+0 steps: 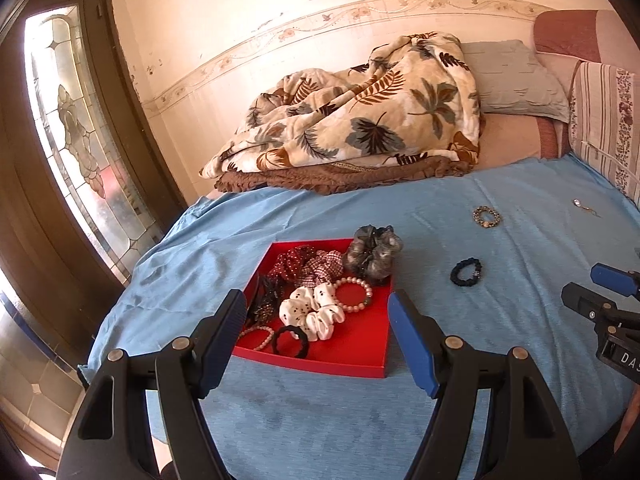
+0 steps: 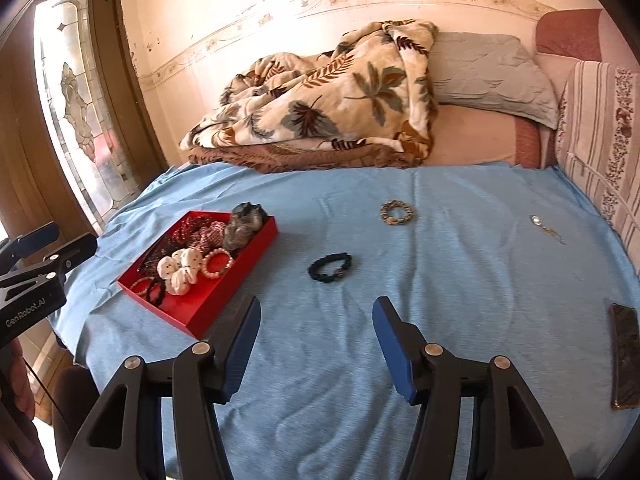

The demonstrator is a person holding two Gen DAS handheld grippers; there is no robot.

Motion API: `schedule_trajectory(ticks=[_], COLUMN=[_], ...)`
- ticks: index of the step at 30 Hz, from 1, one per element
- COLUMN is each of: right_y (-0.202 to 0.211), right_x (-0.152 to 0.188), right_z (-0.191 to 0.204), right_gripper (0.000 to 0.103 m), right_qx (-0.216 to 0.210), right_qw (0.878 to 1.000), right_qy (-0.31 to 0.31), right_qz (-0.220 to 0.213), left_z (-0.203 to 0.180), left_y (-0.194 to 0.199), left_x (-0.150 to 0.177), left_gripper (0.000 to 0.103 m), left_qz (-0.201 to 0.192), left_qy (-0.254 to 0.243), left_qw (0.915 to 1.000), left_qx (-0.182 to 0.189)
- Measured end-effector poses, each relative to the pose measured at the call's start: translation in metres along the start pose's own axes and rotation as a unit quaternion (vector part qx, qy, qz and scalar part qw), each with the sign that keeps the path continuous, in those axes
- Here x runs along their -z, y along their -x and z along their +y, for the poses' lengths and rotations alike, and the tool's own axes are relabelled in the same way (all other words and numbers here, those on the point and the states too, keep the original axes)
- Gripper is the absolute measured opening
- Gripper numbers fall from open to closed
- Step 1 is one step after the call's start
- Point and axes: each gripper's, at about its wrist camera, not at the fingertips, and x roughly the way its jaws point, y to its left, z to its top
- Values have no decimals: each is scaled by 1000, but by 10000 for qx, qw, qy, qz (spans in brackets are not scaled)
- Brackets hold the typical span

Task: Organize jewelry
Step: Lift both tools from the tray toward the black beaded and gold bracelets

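A red tray (image 1: 352,356) (image 2: 224,300) on the blue bedsheet holds scrunchies, pearl bracelets and a black hair tie. A grey scrunchie (image 1: 374,254) rests on its far right corner. A black bracelet (image 1: 466,272) (image 2: 330,267), a gold bead bracelet (image 1: 486,216) (image 2: 396,213) and a small silver earring (image 1: 584,206) (image 2: 544,226) lie loose on the sheet. My left gripper (image 1: 318,316) is open and empty, just above the tray's near side. My right gripper (image 2: 316,320) is open and empty, a little short of the black bracelet.
A leaf-print blanket (image 1: 360,112) and pillows (image 1: 516,76) are heaped at the far end of the bed. A dark phone (image 2: 626,356) lies at the sheet's right edge. A glazed door (image 1: 68,140) stands to the left.
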Motion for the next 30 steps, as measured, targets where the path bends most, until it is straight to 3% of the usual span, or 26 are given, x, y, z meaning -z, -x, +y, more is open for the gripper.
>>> schedule_trajectory(ticks=[11,18,30], right_y=[9,4,-32], right_x=[-1,-5,-3], right_z=[-28,-69,-89], right_gripper=[66,66,66], right_qx=[417,673,709], right_qw=[9991,9971,9961], right_qy=[10,-355,-459], right_qz=[-84,-10,261], left_z=[1,-21,-84], left_y=[-1,-30,-80], left_x=[-8,-15,-17], left_gripper=[73,73,73], left_qz=[-197,103,526], left_qy=[242,384,-227], left_qw=[9992,9962,9941], left_qx=[264,779,921])
